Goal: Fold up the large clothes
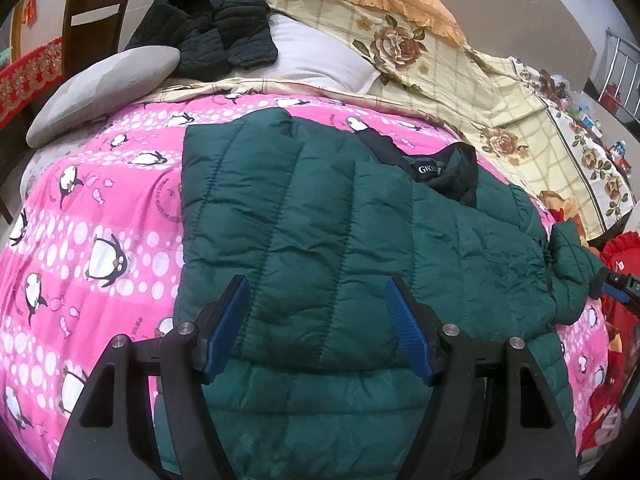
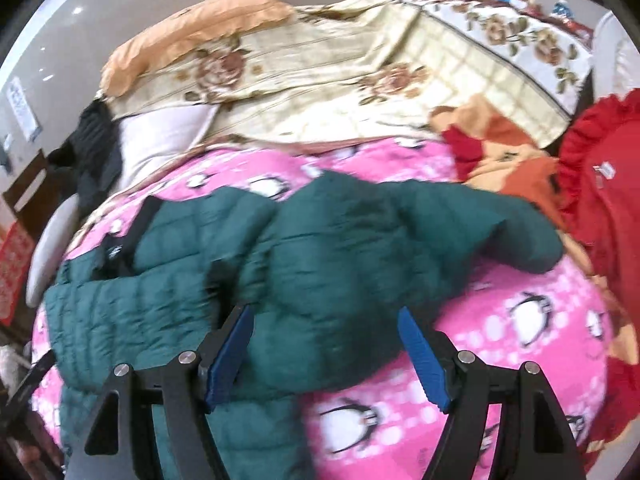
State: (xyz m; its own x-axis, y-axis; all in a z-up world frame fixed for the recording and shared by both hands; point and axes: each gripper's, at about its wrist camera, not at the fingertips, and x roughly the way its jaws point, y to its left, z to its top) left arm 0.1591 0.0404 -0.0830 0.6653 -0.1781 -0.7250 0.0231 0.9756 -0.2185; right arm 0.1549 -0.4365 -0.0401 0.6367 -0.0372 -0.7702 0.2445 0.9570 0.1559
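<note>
So we've got the green puffer jacket (image 1: 340,240) spread across the middle of the frame on the pink penguin blanket (image 1: 100,216), partly folded already, with one panel laid over the body and the black collar (image 1: 444,168) with its label showing toward the upper right. Our left gripper (image 1: 318,328) sits at the bottom centre of the left wrist view, blue pads spread wide apart, hovering right over the near part of the jacket and not pinching anything.

In the right wrist view things are blurry, but our right gripper (image 2: 326,354) is at the bottom centre with its pads also spread wide. The jacket (image 2: 280,248) fills the middle and left of that frame, and a sleeve (image 2: 492,228) runs out toward the right. The left pad is over the jacket's near edge, the right pad over bare blanket (image 2: 500,320). We can't tell whether either pad actually touches fabric.

Edges: the jacket's left edge in the left wrist view is straight, with lots of open pink blanket to its left. The right side is tighter, with red fabric (image 2: 600,208) crowding the right border. Up top there's a floral quilt (image 1: 460,92), a grey cushion (image 1: 100,88) at upper left, and a black jacket (image 1: 216,28) near the top, all well apart from our green one.
</note>
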